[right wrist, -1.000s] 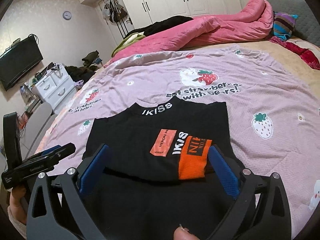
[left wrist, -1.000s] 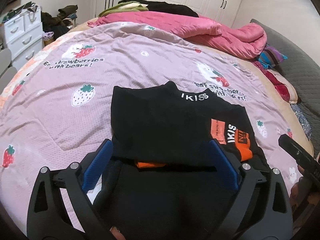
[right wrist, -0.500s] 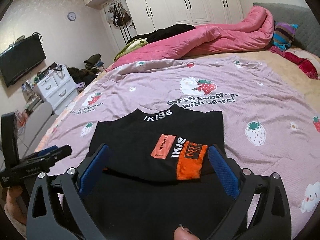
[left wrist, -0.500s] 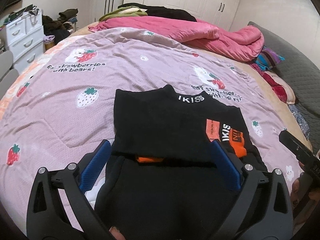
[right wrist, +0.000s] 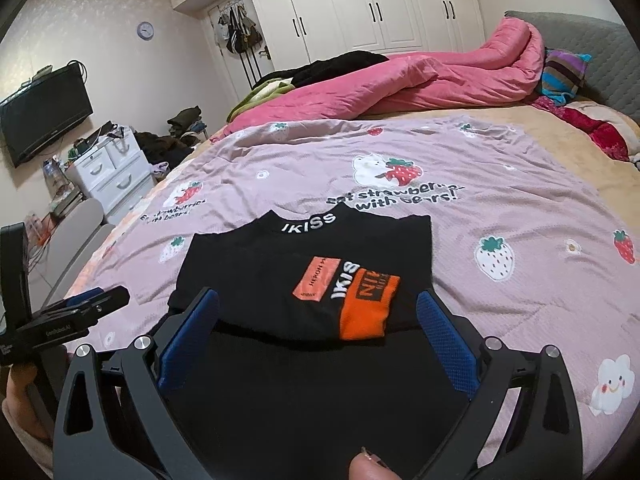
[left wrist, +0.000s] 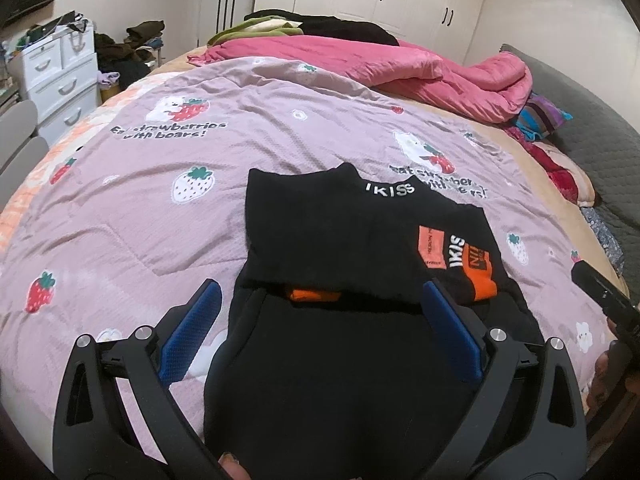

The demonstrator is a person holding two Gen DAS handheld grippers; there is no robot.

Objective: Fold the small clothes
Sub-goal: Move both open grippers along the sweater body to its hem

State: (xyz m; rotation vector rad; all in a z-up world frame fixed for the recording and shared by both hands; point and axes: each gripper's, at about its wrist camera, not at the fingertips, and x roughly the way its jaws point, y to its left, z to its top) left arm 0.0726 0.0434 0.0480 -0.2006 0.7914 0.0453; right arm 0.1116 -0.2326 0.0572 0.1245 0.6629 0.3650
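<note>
A black top (left wrist: pixel 340 240) (right wrist: pixel 304 264) with a white "IKISS" collar and orange sleeve patches lies flat on the purple strawberry bedspread (left wrist: pixel 160 200) (right wrist: pixel 500 200), sleeves folded in over the chest. Its black lower part runs toward me between both pairs of fingers. My left gripper (left wrist: pixel 318 312) is open and empty, hovering over the lower part. My right gripper (right wrist: pixel 318 316) is open and empty, also over the lower part. The right gripper's body shows at the right edge of the left wrist view (left wrist: pixel 604 296); the left gripper shows at the left of the right wrist view (right wrist: pixel 68 320).
A pink duvet (left wrist: pixel 400 64) (right wrist: pixel 420 80) is heaped at the far side of the bed with dark and green clothes behind it. A white drawer unit (left wrist: pixel 60 76) (right wrist: pixel 112 176) stands left of the bed. A grey headboard (left wrist: pixel 592 120) is on the right.
Both grippers have drawn back and risen a little from the top, so more of the room shows. The top has not moved and both grippers stay open.
</note>
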